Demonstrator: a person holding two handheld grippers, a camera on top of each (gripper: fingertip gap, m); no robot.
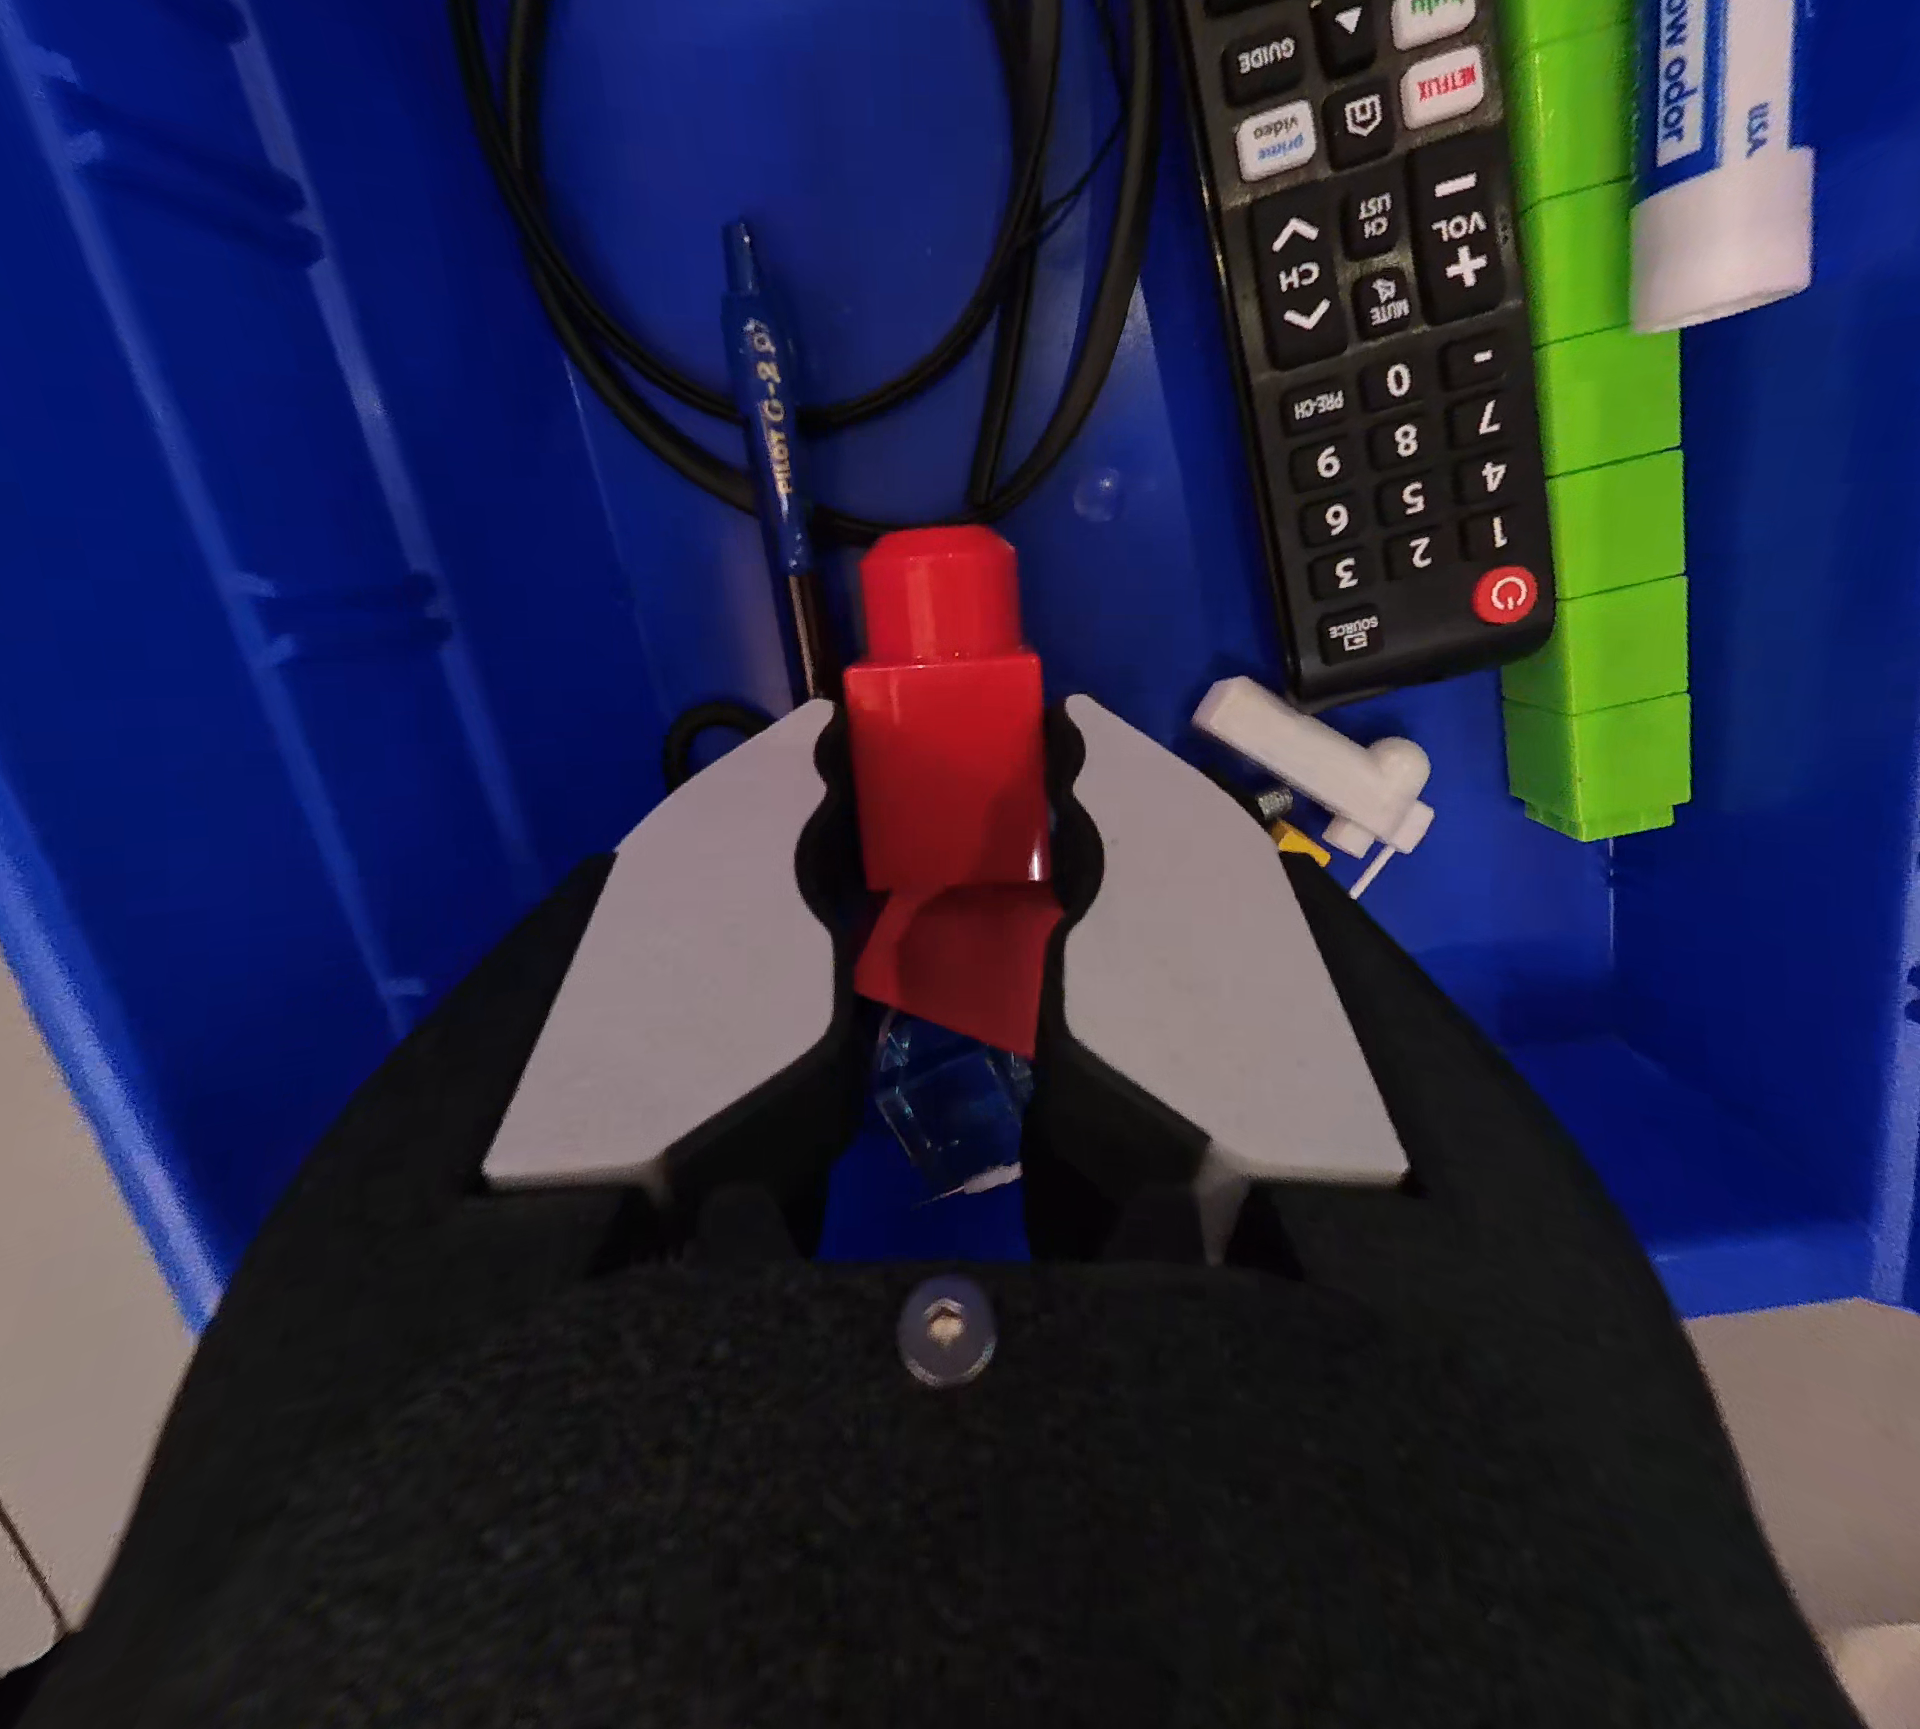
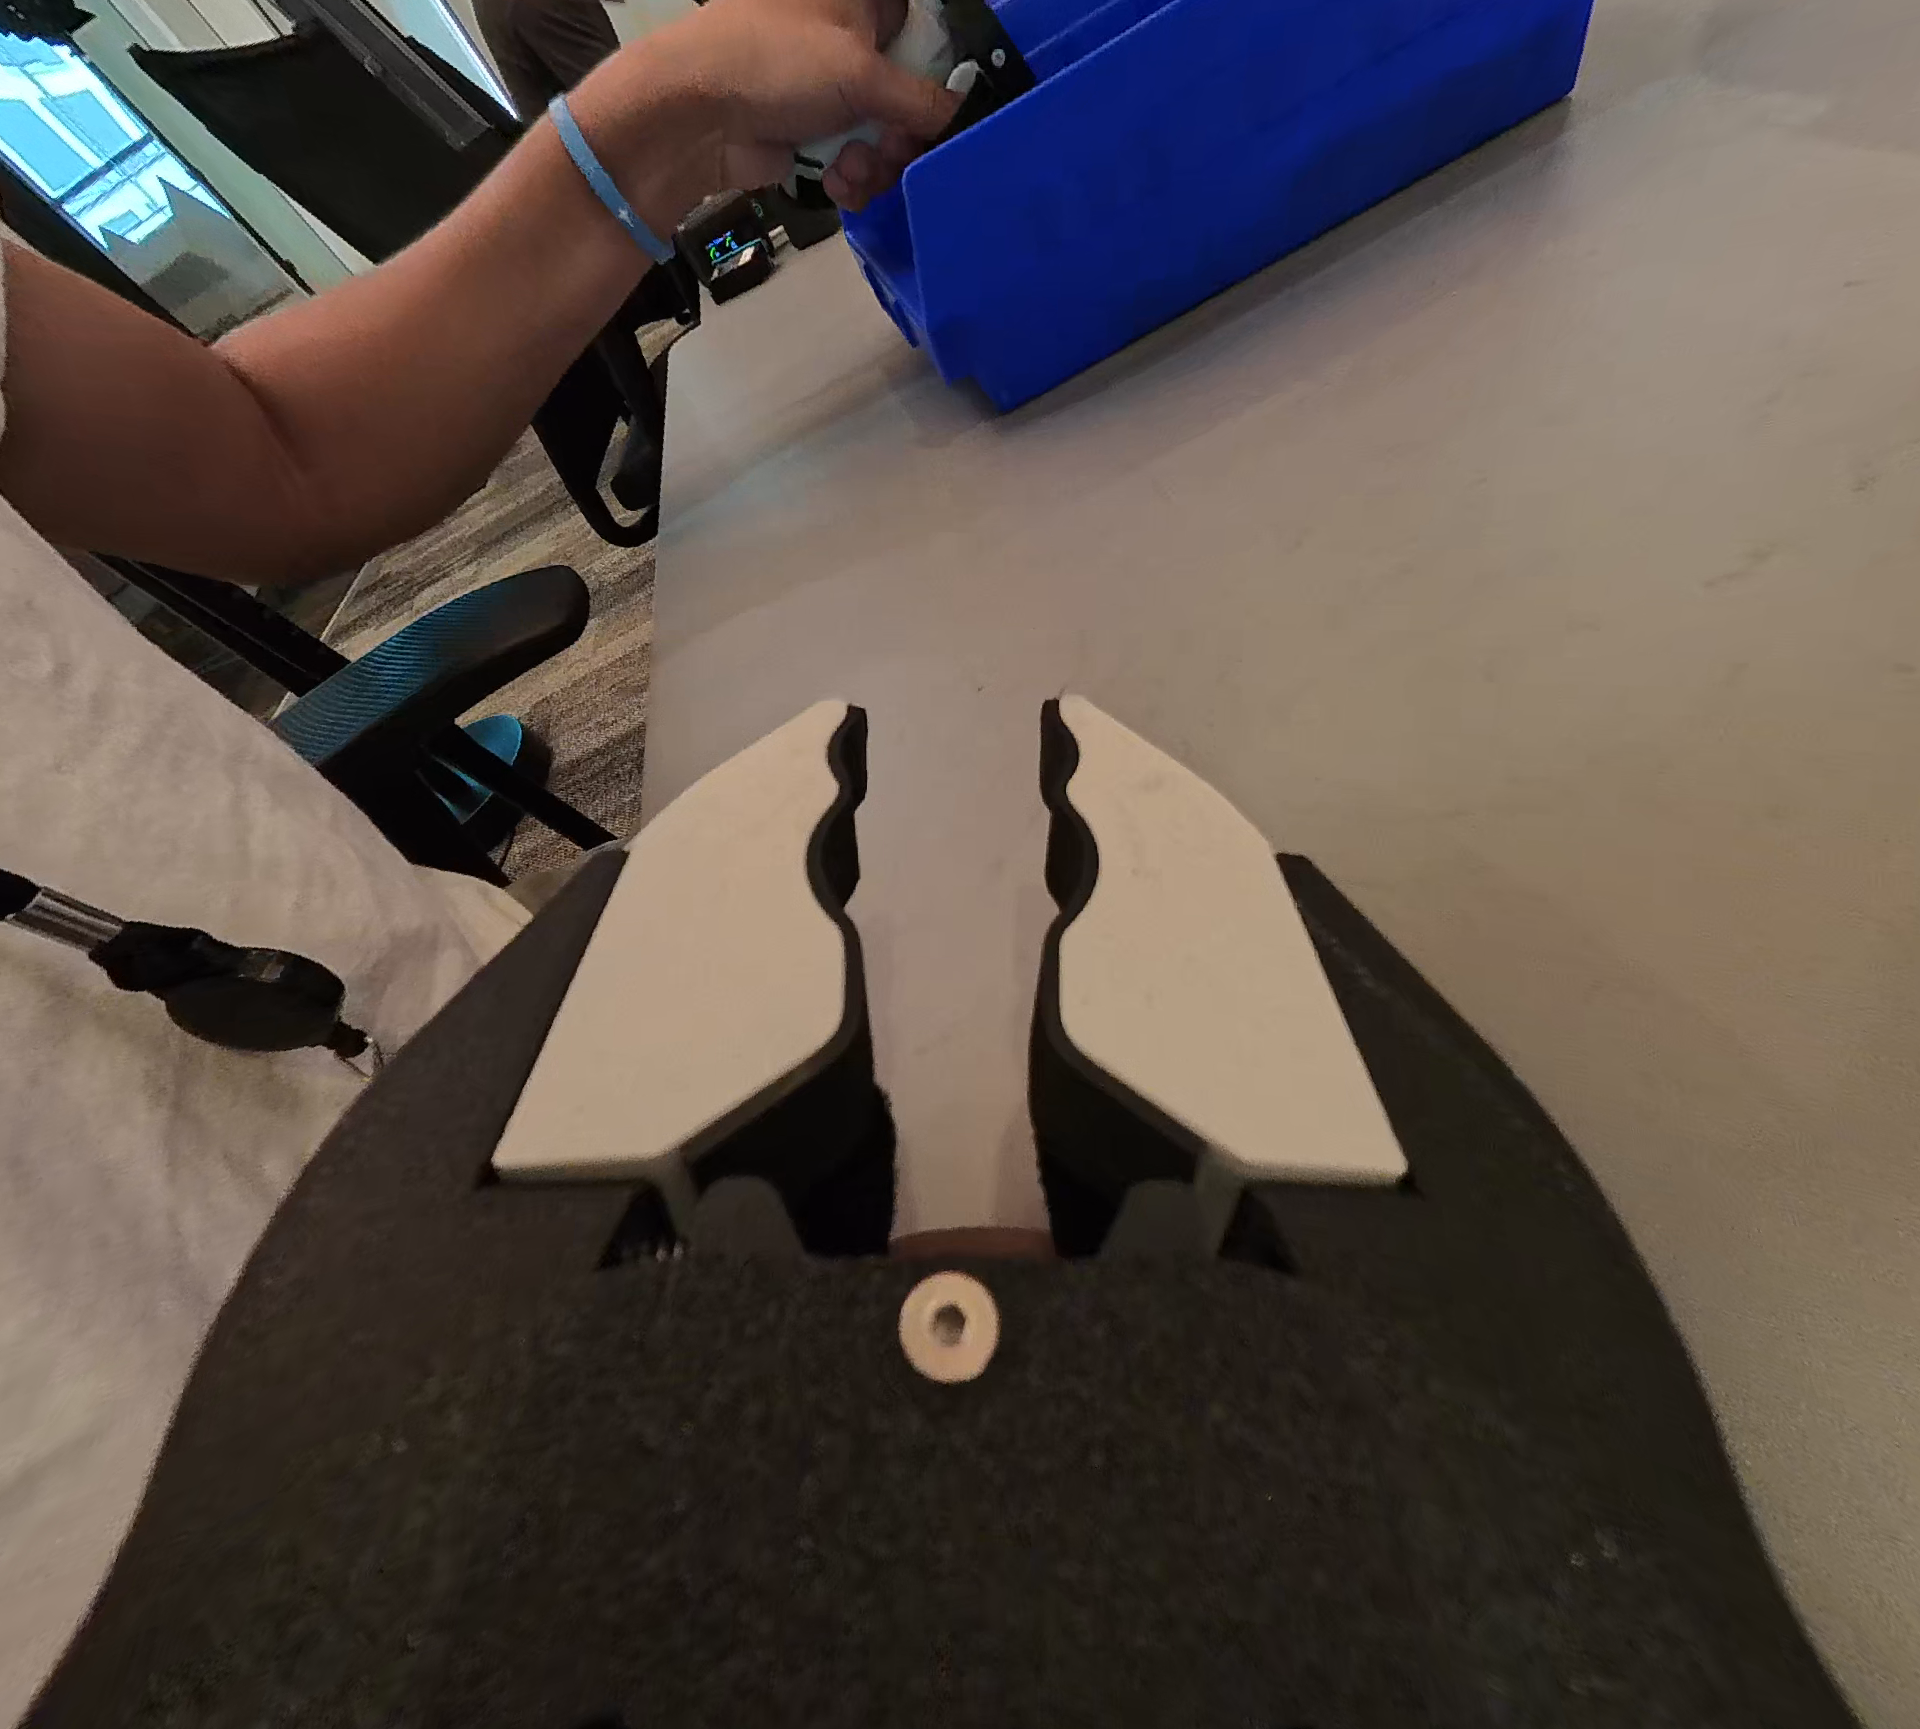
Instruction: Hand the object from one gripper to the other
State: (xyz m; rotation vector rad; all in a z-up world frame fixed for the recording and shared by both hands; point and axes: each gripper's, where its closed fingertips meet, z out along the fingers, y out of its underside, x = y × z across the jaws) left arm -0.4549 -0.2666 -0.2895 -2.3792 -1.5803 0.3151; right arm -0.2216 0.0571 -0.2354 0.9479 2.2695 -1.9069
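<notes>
A grey table is seen in the right wrist view, with a blue bin resting on it well ahead of the right gripper. The person's left hand is reached into the near end of that bin, wrapped around the handle of the other tool, and a light blue band is worn on the wrist. The right gripper is held low over the bare tabletop; its jaws are parted by a narrow gap and nothing is held between them.

In the left wrist view, the inside of the blue bin fills the frame. The left gripper is closed around a red block, which is pinched at its square body while its round knob sticks out past the fingertips. A second red piece sits tilted just behind it, between the fingers. On the bin floor beyond are seen a coiled black cable, a black remote control lying lengthwise, and a row of green blocks just beside the remote. A white marker lies on the green row, a blue pen crosses the cable, and a small white plastic part lies near the end of the remote.
</notes>
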